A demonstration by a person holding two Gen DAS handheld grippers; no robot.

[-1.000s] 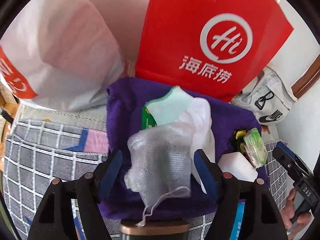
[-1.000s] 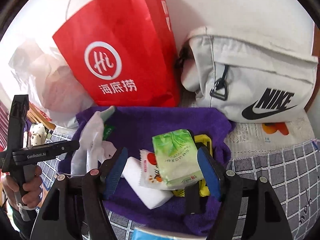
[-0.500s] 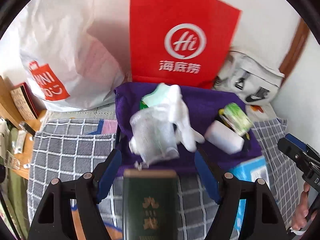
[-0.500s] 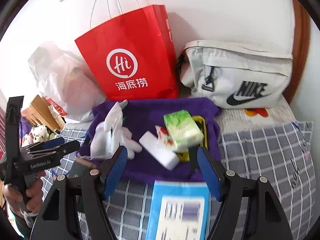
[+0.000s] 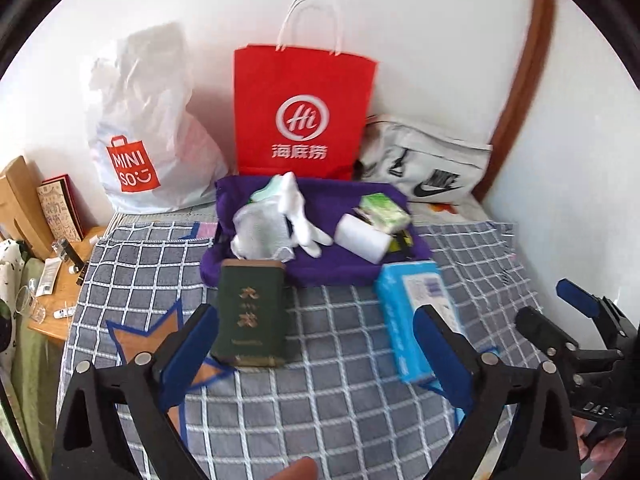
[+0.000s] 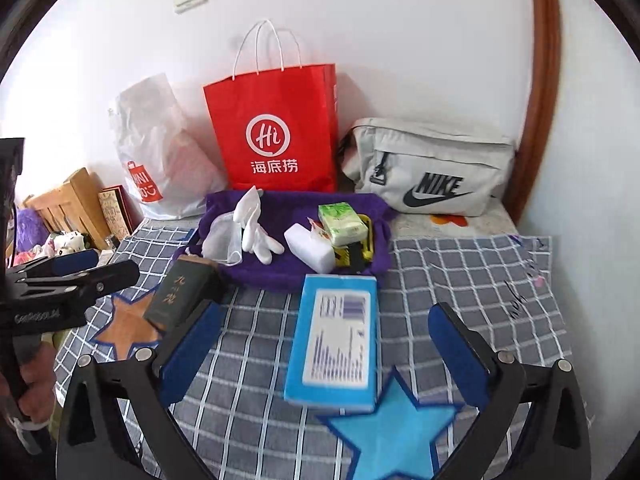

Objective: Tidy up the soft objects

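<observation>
A purple towel [image 5: 320, 268] [image 6: 280, 272] lies on the checked bed against the wall. On it are a white mesh cloth [image 5: 260, 232] [image 6: 220, 238], a white glove [image 5: 300, 216] [image 6: 256, 232], a white sponge block [image 5: 362, 238] [image 6: 310, 246] and a green tissue pack [image 5: 384, 210] [image 6: 342, 220]. My left gripper [image 5: 316, 344] is open and empty, well back from the towel. My right gripper [image 6: 320, 344] is open and empty over a blue box [image 6: 336, 340] [image 5: 416, 312].
A dark green tin [image 5: 252, 312] [image 6: 180, 296] stands at the towel's near edge. A red paper bag [image 5: 300, 112], a white Miniso bag [image 5: 140, 140] and a grey Nike bag [image 6: 428, 168] lean on the wall. A wooden side table [image 5: 60, 292] is left of the bed.
Both grippers have pulled back from the towel toward the near side of the bed. The mesh cloth, between the left jaws one second ago, now lies on the towel.
</observation>
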